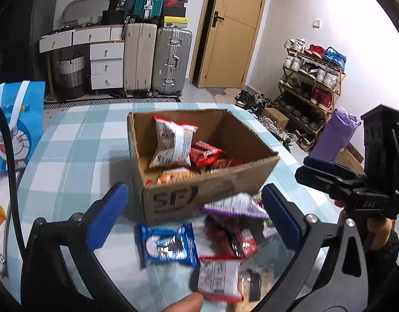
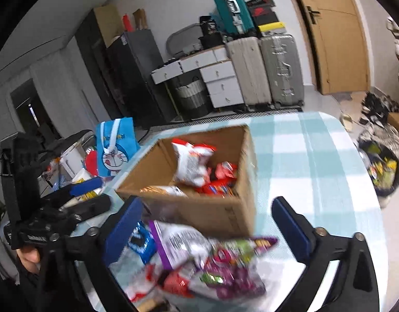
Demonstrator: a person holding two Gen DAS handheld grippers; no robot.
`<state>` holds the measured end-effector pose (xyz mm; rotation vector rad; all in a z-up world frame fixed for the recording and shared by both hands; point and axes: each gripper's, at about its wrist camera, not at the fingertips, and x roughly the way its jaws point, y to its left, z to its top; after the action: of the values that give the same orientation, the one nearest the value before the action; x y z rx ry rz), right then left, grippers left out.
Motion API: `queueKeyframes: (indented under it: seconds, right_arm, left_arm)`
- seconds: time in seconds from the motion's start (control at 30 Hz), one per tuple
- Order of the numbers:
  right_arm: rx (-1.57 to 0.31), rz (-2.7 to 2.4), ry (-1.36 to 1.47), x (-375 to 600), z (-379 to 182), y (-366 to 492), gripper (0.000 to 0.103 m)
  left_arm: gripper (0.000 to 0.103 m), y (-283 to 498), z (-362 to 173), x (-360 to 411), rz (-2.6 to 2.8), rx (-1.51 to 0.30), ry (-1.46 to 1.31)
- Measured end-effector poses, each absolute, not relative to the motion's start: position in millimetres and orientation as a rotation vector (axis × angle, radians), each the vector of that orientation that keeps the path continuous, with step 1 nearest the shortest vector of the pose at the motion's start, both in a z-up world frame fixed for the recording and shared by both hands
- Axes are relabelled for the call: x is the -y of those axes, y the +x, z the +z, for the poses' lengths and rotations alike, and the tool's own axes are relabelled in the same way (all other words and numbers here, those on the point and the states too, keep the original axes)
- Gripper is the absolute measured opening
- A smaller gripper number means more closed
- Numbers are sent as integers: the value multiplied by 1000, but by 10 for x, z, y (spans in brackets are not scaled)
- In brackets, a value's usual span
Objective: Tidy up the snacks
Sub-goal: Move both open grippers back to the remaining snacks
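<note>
An open cardboard box [image 1: 212, 187] [image 2: 220, 213] stands on the checked table and holds a white snack bag [image 1: 173, 143] [image 2: 191, 163] and several red packets [image 1: 207, 153]. In front of it lies a loose pile: a blue cookie packet [image 1: 168, 244] [image 2: 142, 241], a red packet [image 1: 233, 239], a purple bag [image 1: 235, 205] [image 2: 225, 267]. My left gripper [image 1: 194, 218] is open above the pile. My right gripper [image 2: 209, 231] is open above the pile too; in the left wrist view it shows at the right [image 1: 327, 169].
The table has a teal checked cloth [image 1: 77, 150] [image 2: 316, 161]. A blue cartoon bag [image 1: 14, 127] [image 2: 116, 145] stands at its left edge with clutter beside it. Suitcases [image 1: 157, 59], drawers, a door and a shoe rack [image 1: 311, 78] are beyond.
</note>
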<state>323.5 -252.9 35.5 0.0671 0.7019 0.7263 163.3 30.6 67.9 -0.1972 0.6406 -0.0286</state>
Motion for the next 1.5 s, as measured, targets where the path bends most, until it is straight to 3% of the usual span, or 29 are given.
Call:
queueKeyframes:
  seconds: [0.97,1.5]
  right_arm:
    - [-883,726,-179,2369,-343,2452,103]
    - [-928,692,-274,1826,-674,2091,103]
  left_arm:
    - [102,921,123,-166,-10,-774,-230]
    - [102,844,144,-367,19,-776,-239]
